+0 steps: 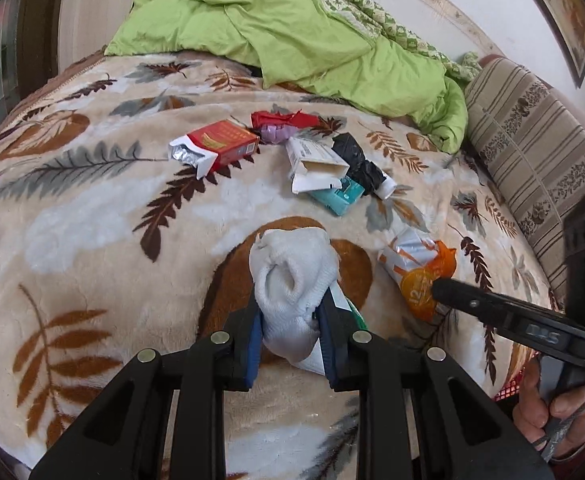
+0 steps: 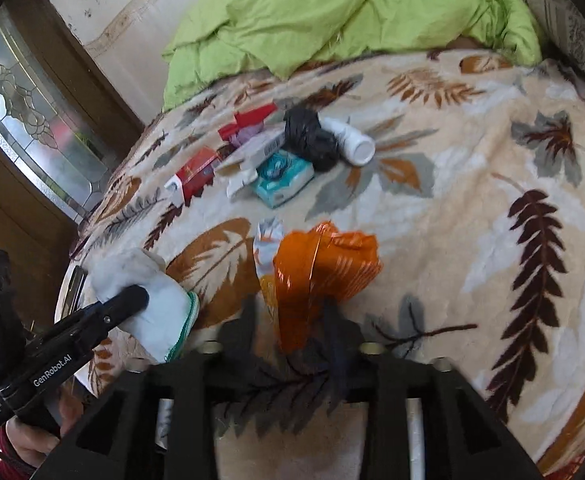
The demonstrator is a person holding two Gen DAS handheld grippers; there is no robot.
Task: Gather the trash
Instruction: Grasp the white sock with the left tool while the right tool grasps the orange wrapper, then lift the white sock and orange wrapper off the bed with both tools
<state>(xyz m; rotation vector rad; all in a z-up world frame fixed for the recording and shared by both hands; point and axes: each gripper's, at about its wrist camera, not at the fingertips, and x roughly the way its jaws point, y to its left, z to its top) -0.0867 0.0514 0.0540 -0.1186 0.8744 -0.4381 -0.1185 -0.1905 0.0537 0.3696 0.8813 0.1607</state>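
Left gripper [image 1: 290, 316] was clamped on a crumpled white cloth glove with green cuff trim [image 1: 292, 280], blue pads pressing both sides, held just over the leaf-patterned beige fleece blanket [image 1: 92, 216]. Right gripper [image 2: 292, 320] sat around a crinkled orange foil wrapper [image 2: 320, 272]; fingers blurred, so I couldn't tell whether they were closed on it. Remaining trash lay clustered further up the blanket: open red cigarette pack [image 1: 216, 146], open white carton [image 1: 312, 164], teal box [image 1: 336, 196], black plastic bag wad [image 1: 356, 160], white bottle [image 2: 352, 140], red crumpled wrapper [image 1: 280, 120]. Green quilt [image 1: 292, 36] bunched behind.
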